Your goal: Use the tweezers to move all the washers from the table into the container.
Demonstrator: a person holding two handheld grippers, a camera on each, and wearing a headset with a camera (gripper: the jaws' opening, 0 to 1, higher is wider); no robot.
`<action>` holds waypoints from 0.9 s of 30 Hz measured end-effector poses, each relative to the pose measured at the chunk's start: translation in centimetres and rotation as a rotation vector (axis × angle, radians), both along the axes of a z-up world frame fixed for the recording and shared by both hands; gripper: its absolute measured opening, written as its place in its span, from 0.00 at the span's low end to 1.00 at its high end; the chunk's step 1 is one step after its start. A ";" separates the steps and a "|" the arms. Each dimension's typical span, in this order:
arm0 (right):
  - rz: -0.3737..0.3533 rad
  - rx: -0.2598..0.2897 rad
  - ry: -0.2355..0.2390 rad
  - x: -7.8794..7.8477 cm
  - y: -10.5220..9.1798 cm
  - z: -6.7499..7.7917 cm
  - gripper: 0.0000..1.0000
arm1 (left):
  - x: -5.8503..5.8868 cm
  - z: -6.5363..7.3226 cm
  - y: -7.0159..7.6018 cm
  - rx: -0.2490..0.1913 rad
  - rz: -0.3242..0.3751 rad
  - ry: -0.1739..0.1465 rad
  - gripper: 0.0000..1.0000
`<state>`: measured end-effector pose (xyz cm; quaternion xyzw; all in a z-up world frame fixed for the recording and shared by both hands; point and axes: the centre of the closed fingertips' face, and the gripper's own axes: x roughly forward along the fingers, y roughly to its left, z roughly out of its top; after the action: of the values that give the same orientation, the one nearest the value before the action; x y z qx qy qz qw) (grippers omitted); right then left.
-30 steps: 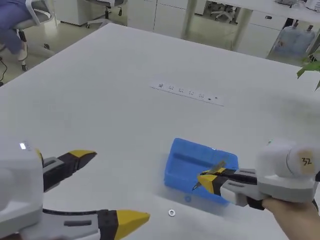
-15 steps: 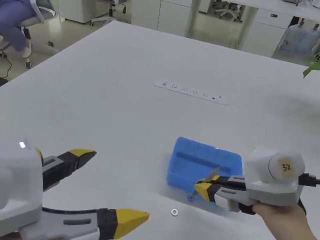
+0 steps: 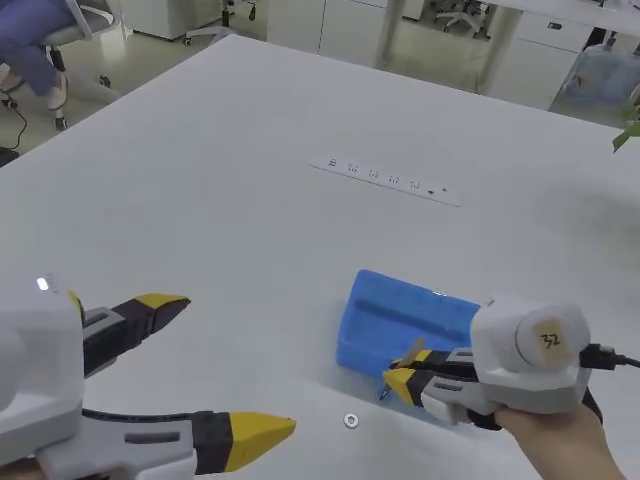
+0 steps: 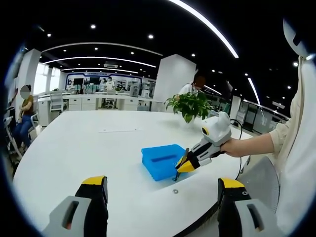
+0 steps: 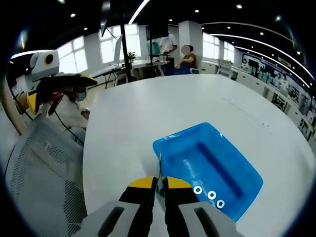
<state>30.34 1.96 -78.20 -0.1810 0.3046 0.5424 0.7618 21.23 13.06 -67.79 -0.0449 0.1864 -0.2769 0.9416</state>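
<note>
**Head view.** White table (image 3: 250, 150) in an open-plan office, with cabinets along the far wall. I count one blue container (image 3: 400, 315), one loose washer (image 3: 350, 420) on the table just on my side of the container, and one socket strip (image 3: 385, 180) set into the table beyond it. The left gripper (image 3: 215, 365) sits well to the left of the container, jaws spread wide with nothing between them. The right gripper (image 3: 392, 385) is at the container's near edge, clenched on the tweezers (image 3: 410, 352).

**Left gripper view.** Same table under a dark ceiling with spot lamps and strip lights. One potted plant (image 4: 190, 104) stands behind the container (image 4: 160, 160), and a few people are far off. The loose washer (image 4: 175, 191) lies just in front of the container. The tweezer tips point down at the container's front edge, above the washer. I cannot tell if they touch anything.

**Right gripper view.** Three washers (image 5: 211, 194) lie inside the container (image 5: 217, 163), in a row near its closest corner. My jaws are pressed together on the tweezers (image 5: 159, 168), whose blade reaches the container's rim. One mesh chair (image 5: 39, 163) stands left of the container.
</note>
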 end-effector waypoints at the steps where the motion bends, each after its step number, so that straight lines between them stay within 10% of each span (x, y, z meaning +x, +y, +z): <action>1: 0.003 0.000 -0.006 0.0 0.0 0.0 0.03 | 0.0 0.0 0.0 0.000 0.000 0.000 0.94; 27: 0.000 0.066 0.051 -2.9 -0.1 0.3 0.04 | 0.1 0.1 -0.4 -0.004 -0.010 -0.003 0.94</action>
<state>27.46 1.85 -77.93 -0.1419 0.3057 0.5566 0.7594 21.35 12.71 -67.72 -0.0454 0.1848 -0.2822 0.9403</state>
